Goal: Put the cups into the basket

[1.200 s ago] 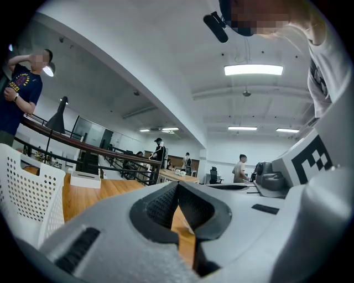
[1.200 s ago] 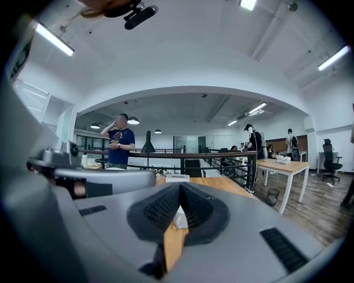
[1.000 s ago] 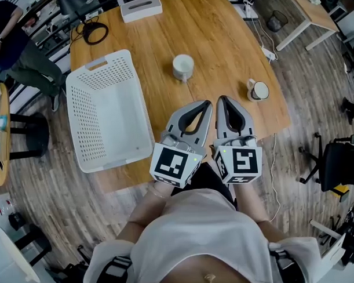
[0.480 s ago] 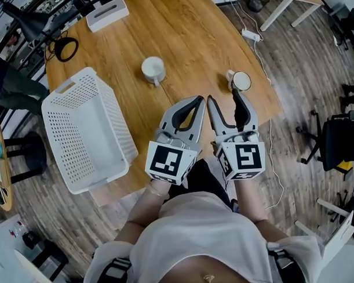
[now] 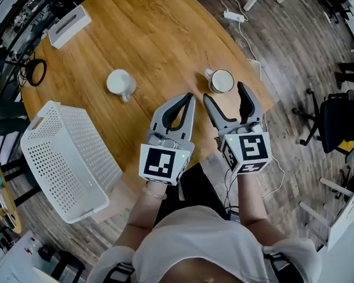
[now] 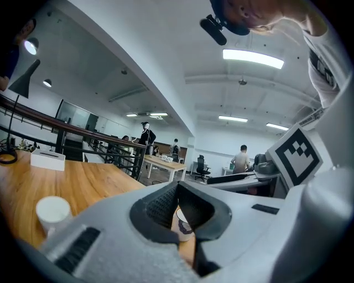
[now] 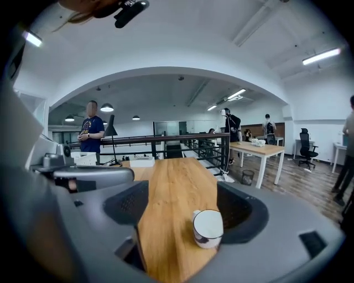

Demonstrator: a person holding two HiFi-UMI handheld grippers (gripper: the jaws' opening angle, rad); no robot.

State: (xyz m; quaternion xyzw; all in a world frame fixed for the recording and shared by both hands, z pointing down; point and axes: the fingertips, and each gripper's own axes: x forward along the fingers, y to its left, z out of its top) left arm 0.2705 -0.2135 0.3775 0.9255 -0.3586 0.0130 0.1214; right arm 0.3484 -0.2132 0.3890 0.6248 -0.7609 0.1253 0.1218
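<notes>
Head view takes in the wooden worktop [image 5: 162, 40] across the upper part of the picture, with the white perforated basket [image 5: 34, 122] at 8 o'clock, empty and standing at the worktop's near left edge. Both grippers sit side by side near the middle, pointing toward 12 o'clock. The left gripper [image 5: 188, 97] has its jaws clenched tip to tip with nothing in them. The right gripper [image 5: 225, 93] has just been opening its jaws, which now stand wide apart and grasp nothing. The right cup [image 5: 222, 81] stands upright, mouth up, at the worktop's right edge, directly at 12 o'clock from the right gripper and right at the mouth of its gap. Its handle [image 5: 209, 73] points toward 10 o'clock. In the right gripper view this cup [image 7: 208, 226] shows between the two jaws, closer to the right-hand one and touching neither. The left cup [image 5: 119, 82] stands upright well apart, at about 10 o'clock from the left gripper, between it and the basket's far end. The right hand is plainly the nearer to a cup. As I judge it, the coming move turns on that cup lying straight ahead in the open gap: a short push forward, slightly to the right, should centre it before the jaws close.
</notes>
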